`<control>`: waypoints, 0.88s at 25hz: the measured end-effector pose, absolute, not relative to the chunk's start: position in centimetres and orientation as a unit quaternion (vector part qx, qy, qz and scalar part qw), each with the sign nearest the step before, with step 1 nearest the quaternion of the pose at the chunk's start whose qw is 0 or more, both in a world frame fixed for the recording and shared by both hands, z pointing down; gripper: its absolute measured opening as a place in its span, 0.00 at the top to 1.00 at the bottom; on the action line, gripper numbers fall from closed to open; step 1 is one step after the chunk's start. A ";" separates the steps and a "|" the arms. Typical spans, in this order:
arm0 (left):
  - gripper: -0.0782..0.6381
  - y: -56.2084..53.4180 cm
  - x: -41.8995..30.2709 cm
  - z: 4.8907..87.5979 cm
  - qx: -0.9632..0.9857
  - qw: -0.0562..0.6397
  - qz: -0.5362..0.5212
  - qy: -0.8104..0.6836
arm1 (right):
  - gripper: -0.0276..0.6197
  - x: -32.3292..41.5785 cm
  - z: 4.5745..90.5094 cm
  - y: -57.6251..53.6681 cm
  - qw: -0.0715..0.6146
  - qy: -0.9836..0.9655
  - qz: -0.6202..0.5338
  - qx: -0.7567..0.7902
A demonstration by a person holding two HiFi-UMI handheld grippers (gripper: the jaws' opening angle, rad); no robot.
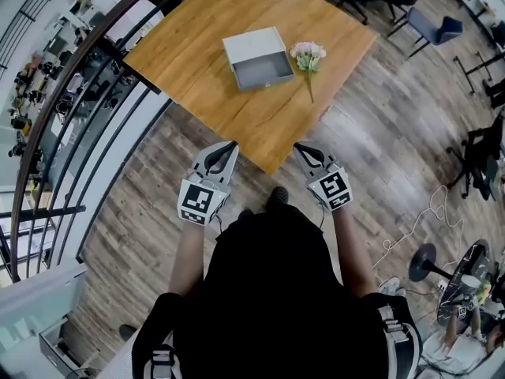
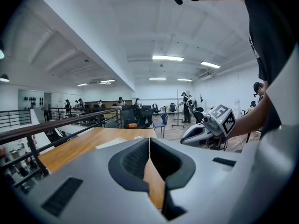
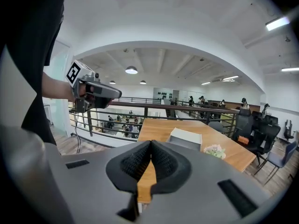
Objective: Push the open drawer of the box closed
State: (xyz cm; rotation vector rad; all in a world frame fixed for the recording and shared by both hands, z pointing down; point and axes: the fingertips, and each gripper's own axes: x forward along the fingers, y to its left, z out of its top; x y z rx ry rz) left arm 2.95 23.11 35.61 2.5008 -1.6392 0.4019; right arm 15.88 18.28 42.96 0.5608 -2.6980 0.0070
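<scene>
Your left gripper has its tongs pressed together at the tips with nothing between them, and your right gripper is the same: pads meeting, empty. In the head view they sit side by side, flanking the near corner of the square light-wood table. The left one points toward 1 o'clock, the right one toward 11 o'clock. Both are well apart from the task's thing, the pale grey rectangular box, which rests on the tabletop at 12 o'clock from your hands. Its shallow grey drawer stands pulled out toward you, the open tray facing roughly 6 o'clock and showing an empty inside. Just beside the box at its 3 o'clock lies a small bunch of pale pink flowers, with its green stem trailing toward 6 o'clock. A dark curved metal railing runs along the table's 9 o'clock side, and grey-brown wood-plank floor spreads out at 3 o'clock. From the right gripper view the box shows at 1 o'clock beyond the closed pads, the flowers lie just beside it further toward 2 o'clock, and your left gripper hangs at 10 o'clock. From the left gripper view the right gripper appears at 3 o'clock.
</scene>
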 end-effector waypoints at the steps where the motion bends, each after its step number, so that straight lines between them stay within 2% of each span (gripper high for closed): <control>1: 0.85 22.7 2.9 35.8 0.823 0.065 0.133 -0.549 | 0.93 15.8 43.2 17.7 0.193 -0.962 0.002 0.194; 22: 0.85 18.1 3.9 37.7 0.772 0.089 0.147 -0.612 | 0.93 15.4 45.5 11.2 0.186 -0.976 0.019 0.108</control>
